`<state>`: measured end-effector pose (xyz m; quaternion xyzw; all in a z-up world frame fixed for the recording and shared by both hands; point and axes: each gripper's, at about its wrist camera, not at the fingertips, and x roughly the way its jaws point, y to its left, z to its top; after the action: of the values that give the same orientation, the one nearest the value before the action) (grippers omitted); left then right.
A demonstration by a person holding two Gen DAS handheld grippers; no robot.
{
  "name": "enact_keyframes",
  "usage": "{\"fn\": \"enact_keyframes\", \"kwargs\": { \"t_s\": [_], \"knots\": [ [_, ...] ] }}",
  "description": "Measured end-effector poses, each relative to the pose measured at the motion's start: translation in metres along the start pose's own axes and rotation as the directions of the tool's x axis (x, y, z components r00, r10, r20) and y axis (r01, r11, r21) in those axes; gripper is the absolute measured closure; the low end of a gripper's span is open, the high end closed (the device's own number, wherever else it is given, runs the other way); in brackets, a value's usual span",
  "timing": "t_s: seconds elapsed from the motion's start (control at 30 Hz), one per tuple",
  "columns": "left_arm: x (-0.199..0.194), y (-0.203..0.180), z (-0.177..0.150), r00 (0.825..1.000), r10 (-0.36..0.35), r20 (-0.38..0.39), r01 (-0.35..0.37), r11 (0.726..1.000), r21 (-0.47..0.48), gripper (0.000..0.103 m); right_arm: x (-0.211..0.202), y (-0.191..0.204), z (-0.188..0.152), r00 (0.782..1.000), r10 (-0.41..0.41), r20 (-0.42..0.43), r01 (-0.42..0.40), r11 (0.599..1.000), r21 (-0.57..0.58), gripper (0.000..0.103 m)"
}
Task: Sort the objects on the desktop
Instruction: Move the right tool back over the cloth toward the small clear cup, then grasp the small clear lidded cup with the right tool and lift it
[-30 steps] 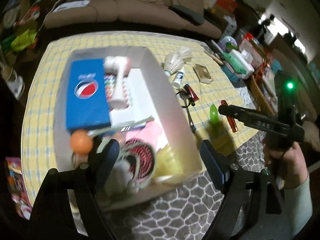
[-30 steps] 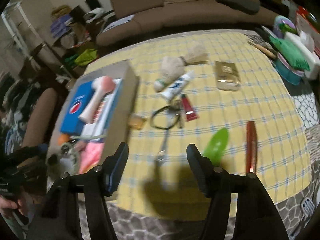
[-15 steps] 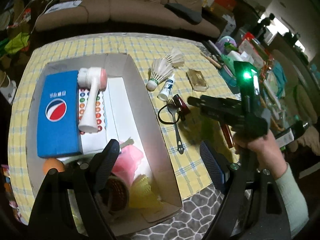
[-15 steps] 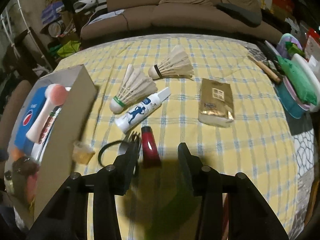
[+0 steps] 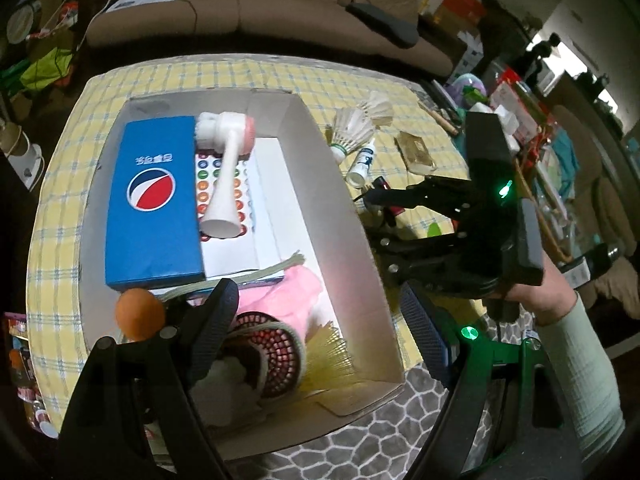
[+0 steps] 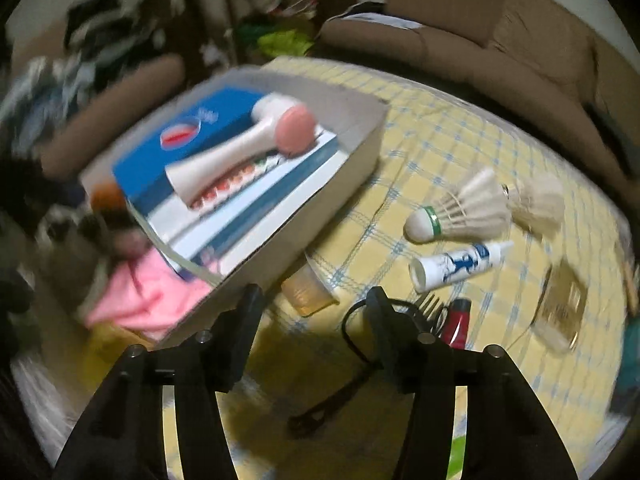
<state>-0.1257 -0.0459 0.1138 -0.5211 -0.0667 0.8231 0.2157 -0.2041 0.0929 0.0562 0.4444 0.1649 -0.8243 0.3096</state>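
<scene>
**Both grippers spread, nothing held, above the box edge**

The right gripper (image 6: 312,300) has its jaws spread wide with nothing between them, low over the yellow checked tablecloth (image 6: 460,128). Just ahead of its fingertips lies a small amber cup (image 6: 306,290) on its side, against the outer wall of the cardboard box (image 6: 320,216). By the right fingertip sit a black fork (image 6: 428,304) and a red tube (image 6: 456,322). Farther out rest a white-and-blue tube (image 6: 456,266) and two shuttlecocks (image 6: 460,212), touching each other, with a gold packet (image 6: 560,304) off to the right. This view is blurred.

The left gripper (image 5: 320,312) also stands wide and empty, straddling the near right wall of the box. Under its left finger are a red-beaded round object (image 5: 276,352), pink cloth (image 5: 296,292) and an orange ball (image 5: 140,314). Deeper in the box lie a blue Pepsi carton (image 5: 154,200) and a white facial brush (image 5: 226,172) on a sticker sheet (image 5: 240,184). In the left view the right gripper hovers over the items beside the box.
</scene>
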Motion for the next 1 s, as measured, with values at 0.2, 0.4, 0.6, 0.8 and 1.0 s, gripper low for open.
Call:
{"fn": "enact_keyframes", "kwargs": {
  "t_s": [0.2,0.4,0.6,0.8,1.0],
  "knots": [
    [-0.004,0.008,-0.003,1.000,-0.010,0.002,0.010,1.000,-0.002,0.022,0.018,0.000,0.002,0.996,0.013,-0.091,-0.024,0.992,-0.123,0.042],
    [0.007,0.013,-0.007,0.999,-0.027,-0.024,0.027,1.000,-0.016,0.022,0.041,0.010,0.001,0.993,0.003,-0.121,-0.027,0.980,-0.196,0.042],
    [0.014,0.011,-0.011,0.999,-0.029,-0.038,0.029,1.000,-0.005,0.022,0.040,-0.001,0.001,0.995,0.061,-0.082,-0.073,0.987,-0.146,0.077],
    [0.014,0.007,-0.011,0.999,-0.030,-0.040,0.030,0.999,0.013,0.022,0.020,-0.012,-0.007,0.997,0.034,-0.062,-0.037,0.998,-0.047,0.078],
    [0.020,0.006,-0.005,0.999,-0.004,-0.051,0.006,0.999,0.041,0.022,-0.011,-0.022,-0.027,0.999,-0.015,-0.028,0.016,0.998,0.055,0.078]
  ]
}}
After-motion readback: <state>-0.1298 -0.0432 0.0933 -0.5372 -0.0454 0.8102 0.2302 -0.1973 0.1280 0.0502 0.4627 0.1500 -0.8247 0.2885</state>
